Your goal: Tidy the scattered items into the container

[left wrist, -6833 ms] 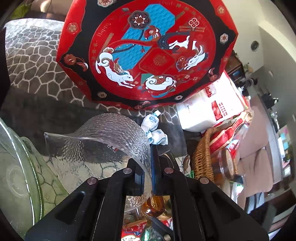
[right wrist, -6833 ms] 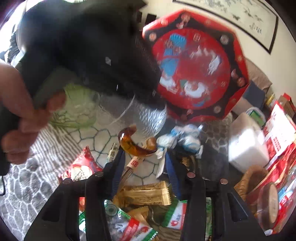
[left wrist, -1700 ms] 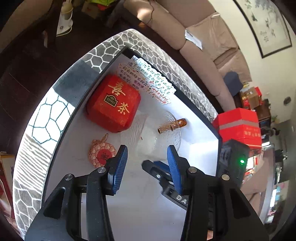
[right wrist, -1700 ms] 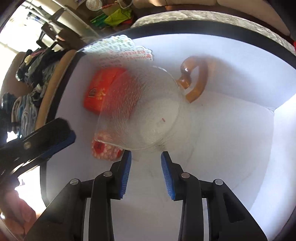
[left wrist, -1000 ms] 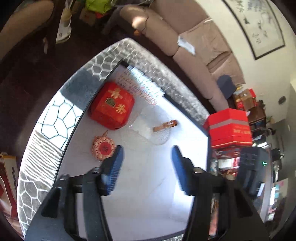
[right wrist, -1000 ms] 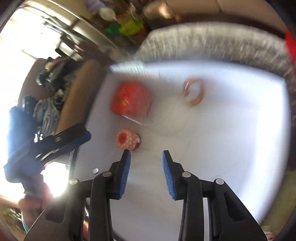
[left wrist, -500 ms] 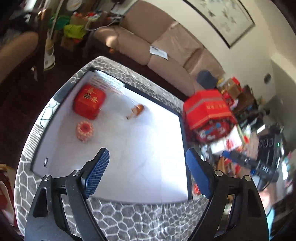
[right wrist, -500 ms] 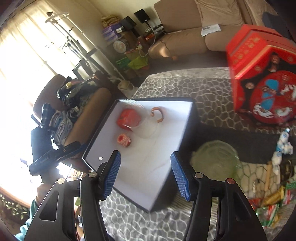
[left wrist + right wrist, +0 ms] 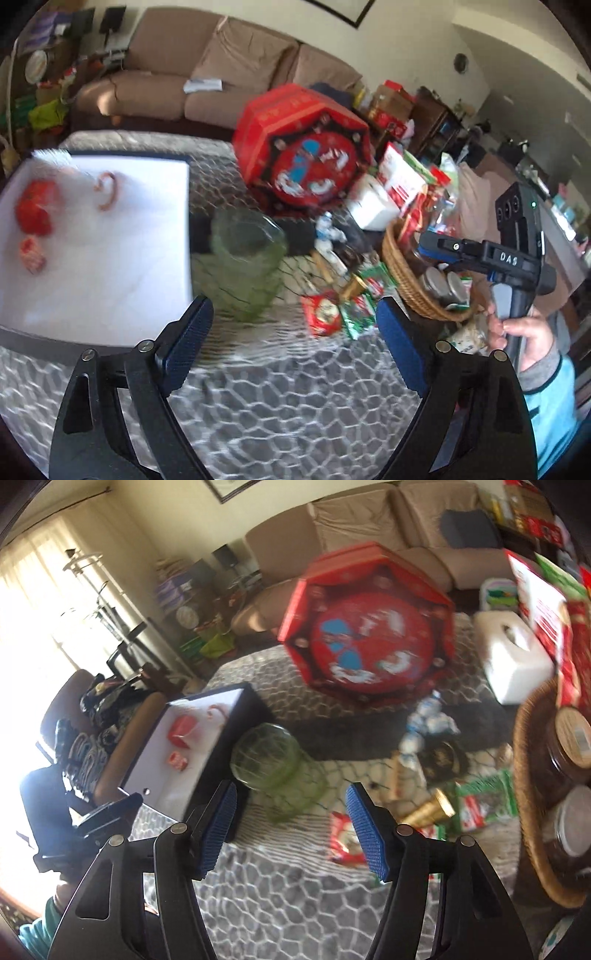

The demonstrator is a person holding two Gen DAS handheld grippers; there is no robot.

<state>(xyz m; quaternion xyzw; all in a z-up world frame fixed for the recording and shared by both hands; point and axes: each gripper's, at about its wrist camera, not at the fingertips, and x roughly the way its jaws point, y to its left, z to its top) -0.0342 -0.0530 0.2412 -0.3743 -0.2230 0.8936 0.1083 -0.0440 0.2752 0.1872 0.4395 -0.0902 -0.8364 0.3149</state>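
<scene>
The left gripper (image 9: 291,347) had its blue fingers (image 9: 186,345) spread wide and opening further, with nothing between them. The right gripper (image 9: 291,832) was likewise empty, its fingers (image 9: 365,834) parted and widening. Both pointed down across the worktop (image 9: 280,417), with its grey honeycomb-patterned cover.

Just beyond both pairs of fingers, at twelve o'clock, stood the green glass jar (image 9: 279,771), beside the near corner of the container (image 9: 96,236), the white-lined box at ten o'clock. Inside the box lay a red packet (image 9: 35,214), a small red round thing (image 9: 32,254) and an amber handle (image 9: 107,192), probably on a clear glass piece.

By my reading, this was the gap between one drop-off and the next pick. The jar looked the likeliest target; it is wide, smooth glass, so the next move calls for fully spread fingers and perhaps both grippers.

At one to two o'clock lay loose snack packets (image 9: 341,310), with a red octagonal tin (image 9: 369,638), a tissue box (image 9: 515,661) and a wicker basket (image 9: 410,273) further out.

The only legible writing was "DAS" on the right gripper's body in the left wrist view; motion blur left the packet labels unreadable.
</scene>
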